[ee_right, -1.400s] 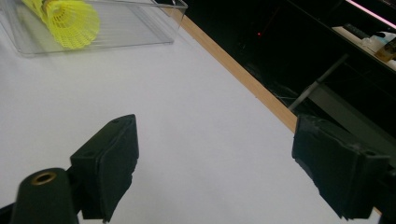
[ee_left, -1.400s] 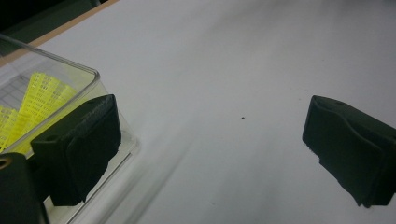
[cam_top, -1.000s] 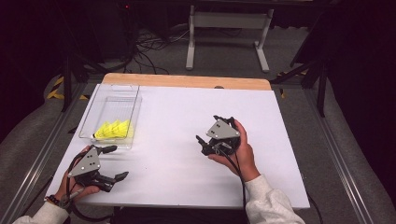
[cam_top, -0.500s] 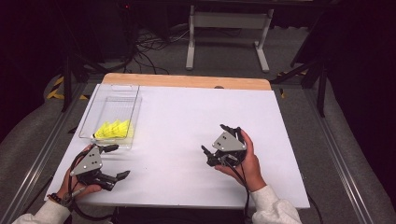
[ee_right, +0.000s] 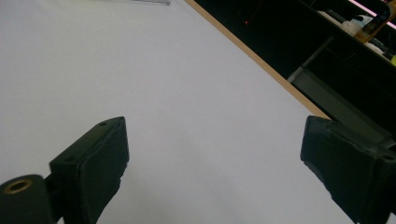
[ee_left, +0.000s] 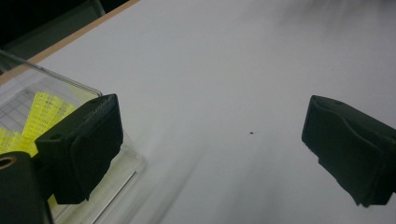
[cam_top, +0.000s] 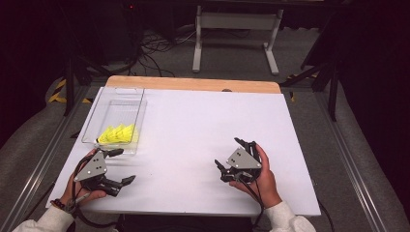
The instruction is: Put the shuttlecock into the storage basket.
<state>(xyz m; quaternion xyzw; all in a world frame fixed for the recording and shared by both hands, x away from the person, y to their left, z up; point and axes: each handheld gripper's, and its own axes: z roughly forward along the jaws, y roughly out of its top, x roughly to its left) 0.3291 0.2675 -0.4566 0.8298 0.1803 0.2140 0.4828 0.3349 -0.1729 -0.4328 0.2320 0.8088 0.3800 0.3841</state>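
Observation:
A clear plastic tray (cam_top: 112, 107) lies at the table's left, with several yellow pieces (cam_top: 119, 134) heaped at its near end. My left gripper (cam_top: 124, 166) rests open on the white table just in front of that tray, nothing between its jaws. In the left gripper view the tray's corner (ee_left: 70, 83) and the yellow pieces (ee_left: 41, 112) sit behind the left jaw of the left gripper (ee_left: 210, 140). My right gripper (cam_top: 228, 153) is held low over the table's near right part; its jaws have just been opening and stand wide with nothing between them, over bare white surface in the right gripper view (ee_right: 215, 158).
The white tabletop (cam_top: 193, 125) has a wooden strip (cam_top: 193, 83) along its far edge. A metal stand (cam_top: 237, 29) and cables lie on the floor beyond. Dark rails run along both sides of the table.
My right hand has drawn back toward the near edge and sunk a little, its jaws still apart and holding nothing. The left hand and the tray have stayed put.

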